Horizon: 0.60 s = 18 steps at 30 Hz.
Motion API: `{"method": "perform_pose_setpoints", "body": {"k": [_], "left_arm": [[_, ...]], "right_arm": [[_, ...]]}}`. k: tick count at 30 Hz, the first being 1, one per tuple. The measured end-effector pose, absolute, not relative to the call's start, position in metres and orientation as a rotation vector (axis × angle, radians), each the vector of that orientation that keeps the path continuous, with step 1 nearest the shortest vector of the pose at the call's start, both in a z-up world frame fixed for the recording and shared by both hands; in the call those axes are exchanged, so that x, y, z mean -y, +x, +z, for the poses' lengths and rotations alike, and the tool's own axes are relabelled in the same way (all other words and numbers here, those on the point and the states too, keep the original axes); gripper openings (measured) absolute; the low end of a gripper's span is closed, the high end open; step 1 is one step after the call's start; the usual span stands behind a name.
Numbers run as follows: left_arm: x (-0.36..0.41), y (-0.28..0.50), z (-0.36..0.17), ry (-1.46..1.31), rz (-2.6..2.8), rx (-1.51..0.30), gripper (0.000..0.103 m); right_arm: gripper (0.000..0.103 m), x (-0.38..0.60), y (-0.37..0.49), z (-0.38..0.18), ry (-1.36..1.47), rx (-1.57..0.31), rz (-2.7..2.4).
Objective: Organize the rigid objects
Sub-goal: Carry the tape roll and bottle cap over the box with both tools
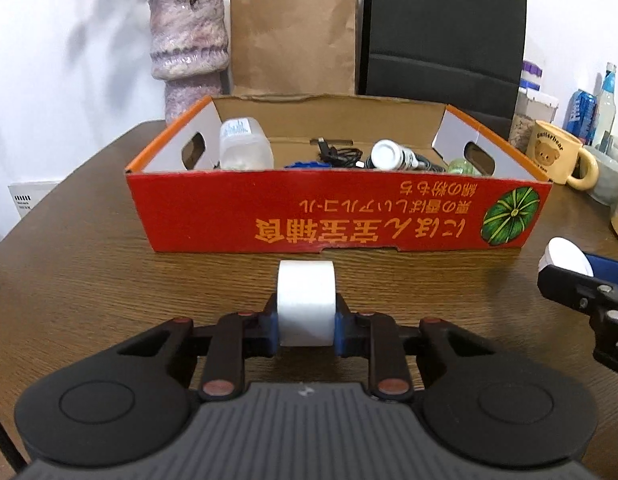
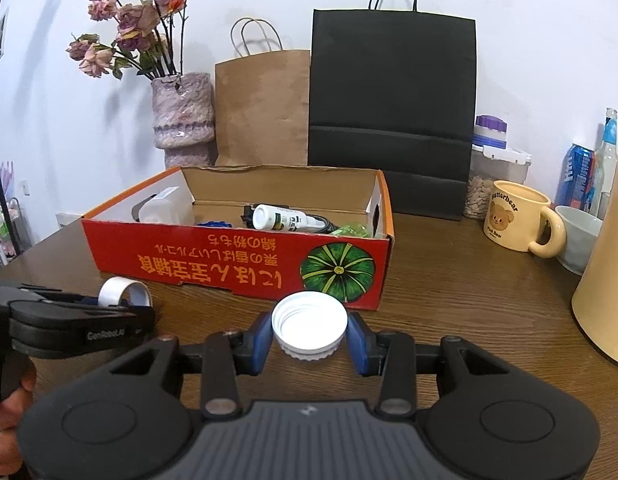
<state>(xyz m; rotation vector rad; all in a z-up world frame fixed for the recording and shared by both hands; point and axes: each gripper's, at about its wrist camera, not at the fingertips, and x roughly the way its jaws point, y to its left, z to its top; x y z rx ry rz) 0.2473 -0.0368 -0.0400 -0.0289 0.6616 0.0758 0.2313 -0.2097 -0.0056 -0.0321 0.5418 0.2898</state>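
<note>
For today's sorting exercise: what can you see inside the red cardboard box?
Inside the red cardboard box: a clear plastic container, white bottle, black cable, something blue and something green. The front wall hides their lower parts.

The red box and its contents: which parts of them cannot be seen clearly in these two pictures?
- Red box floor: hidden in both views by its near wall.
- Blue item: only its top edge shows in both wrist views; the wall covers the rest.
- Green item: mostly behind the wall, kind unclear.
- Small white bottle: label print too small to read.
- Clear plastic container: lower part hidden by the wall.
</note>
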Motion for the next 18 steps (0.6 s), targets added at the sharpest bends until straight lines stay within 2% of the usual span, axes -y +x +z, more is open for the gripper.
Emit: {"method": "perform_pose_setpoints", "body": {"k": [18], "left_arm": [[0.040,0.208,0.021,-0.022,0.047,-0.495,0.025]], "right_arm": [[0.039,0.200,0.214,0.022,-0.021,-0.438,0.322]]}}
